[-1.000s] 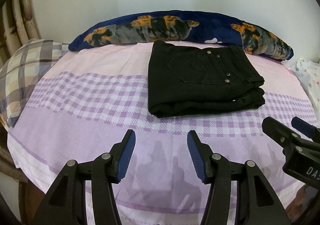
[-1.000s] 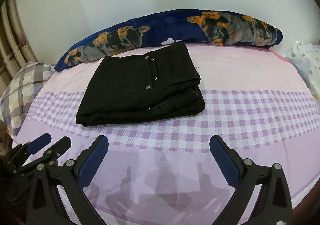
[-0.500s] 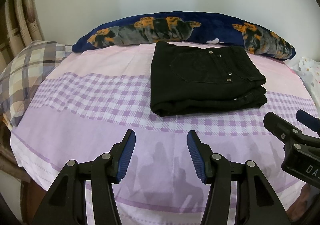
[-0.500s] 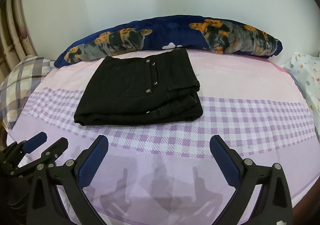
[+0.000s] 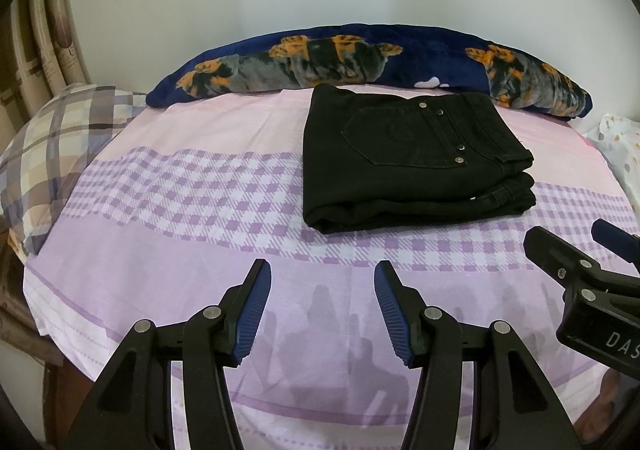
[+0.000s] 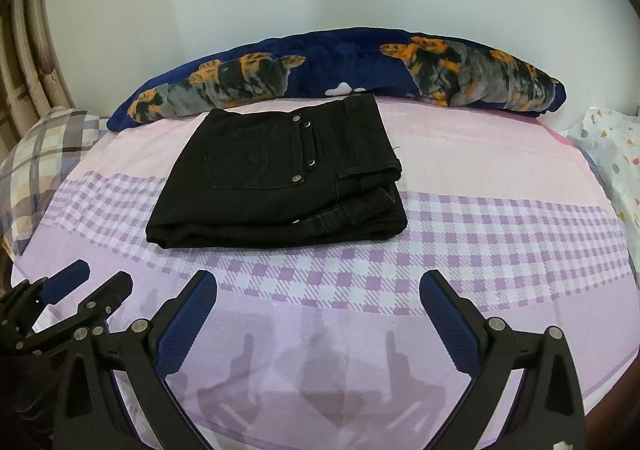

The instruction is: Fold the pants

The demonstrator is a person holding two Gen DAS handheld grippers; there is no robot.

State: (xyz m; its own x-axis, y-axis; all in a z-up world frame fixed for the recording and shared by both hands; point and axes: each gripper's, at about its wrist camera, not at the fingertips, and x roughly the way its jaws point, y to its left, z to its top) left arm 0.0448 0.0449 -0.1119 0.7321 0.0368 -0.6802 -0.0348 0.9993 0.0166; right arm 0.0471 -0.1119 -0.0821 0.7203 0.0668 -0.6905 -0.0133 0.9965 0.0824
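Your black pants [image 5: 408, 165] lie folded in a compact stack on the far part of the bed sheet [image 5: 192, 250], just near of the blue blanket roll [image 5: 400, 53] (back pocket facing up). Your left gripper [image 5: 323, 310] hovers with jaws apart and empty; your right gripper [image 6: 318, 324] hovers too, spread wider, holding nothing.

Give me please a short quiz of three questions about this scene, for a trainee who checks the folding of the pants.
1. True or false: the black pants lie folded in a compact stack on the bed sheet.
2. What lies just behind the pants, along the wall? A) a blue patterned blanket roll B) a laundry basket C) a chair
3. Fill in: the left gripper and the right gripper both hold ____.

Key:
1. True.
2. A, the blue patterned blanket roll.
3. Nothing; both stand open above the sheet, short of the pants.
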